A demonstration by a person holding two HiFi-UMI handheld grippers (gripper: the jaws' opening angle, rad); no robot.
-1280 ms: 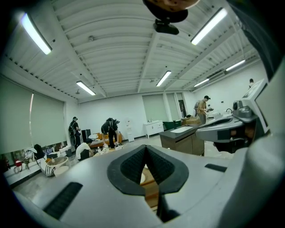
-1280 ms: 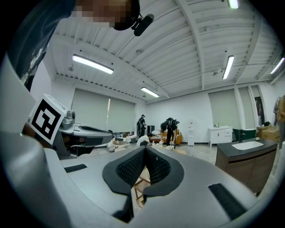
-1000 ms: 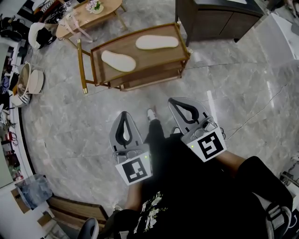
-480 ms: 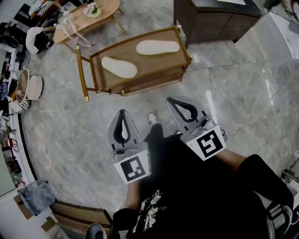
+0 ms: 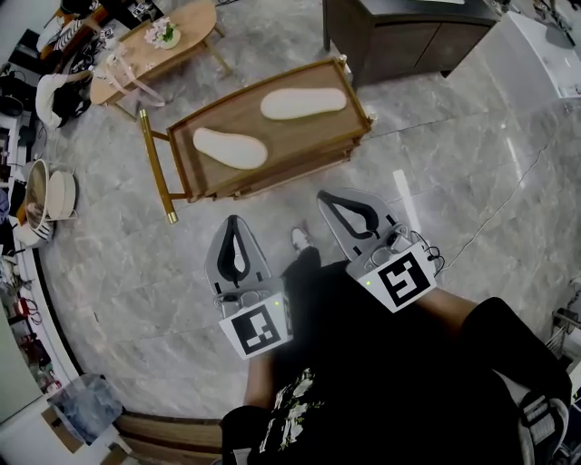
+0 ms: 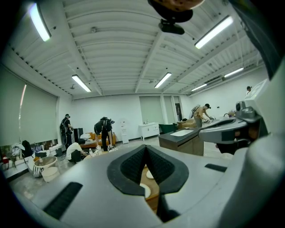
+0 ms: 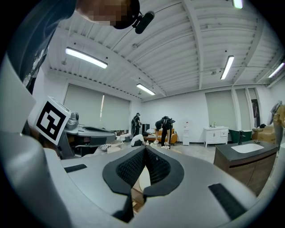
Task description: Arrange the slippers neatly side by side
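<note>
- The grey marble floor (image 5: 136, 263) runs under everything, with open tiles between the person and the furniture.
- A dark cabinet (image 5: 399, 36) stands at 1 o'clock from the person, just beyond the wooden counter.
- The wooden counter (image 5: 281, 136), with a raised rim round its top, sits at 12 o'clock from both grippers and well apart from them.
- An oval table (image 5: 195, 23) with clutter on it stands at 11 o'clock, past the counter's far left corner.
- The right gripper (image 5: 334, 203) is held low at 5 o'clock of the counter, jaws pressed together with nothing between them.
- The left gripper (image 5: 236, 232) hangs at 7 o'clock of the counter, its jaws likewise together and empty.
- The far slipper (image 5: 303, 103), cream, lies on the counter top toward the 2 o'clock corner.
- The near slipper (image 5: 230, 147), also cream, lies toward the 9 o'clock end, apart from the other and at a different angle, not side by side.
</note>
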